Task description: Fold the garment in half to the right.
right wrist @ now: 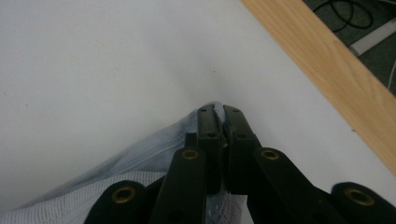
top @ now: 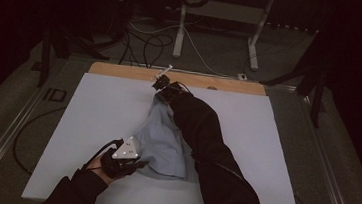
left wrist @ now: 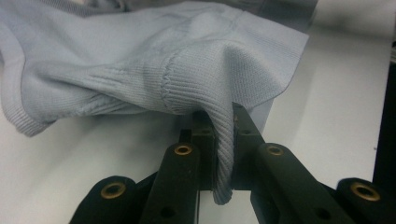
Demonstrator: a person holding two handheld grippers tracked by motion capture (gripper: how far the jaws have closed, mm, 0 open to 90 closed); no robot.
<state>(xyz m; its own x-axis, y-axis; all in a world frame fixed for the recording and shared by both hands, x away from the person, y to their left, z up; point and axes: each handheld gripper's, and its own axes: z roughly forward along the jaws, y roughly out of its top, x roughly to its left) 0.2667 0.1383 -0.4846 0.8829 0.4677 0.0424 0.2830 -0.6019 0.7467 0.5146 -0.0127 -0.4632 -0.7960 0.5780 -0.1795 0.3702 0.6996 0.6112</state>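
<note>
Dim lab: floor cables [top: 149, 41], frame legs [top: 181, 21].

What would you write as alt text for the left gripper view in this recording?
Seen along the left gripper, its two black fingers pinch a ribbed edge of a pale blue-grey garment, a fold hanging down between them. The rest of the cloth lies bunched beyond on a white table surface.
</note>
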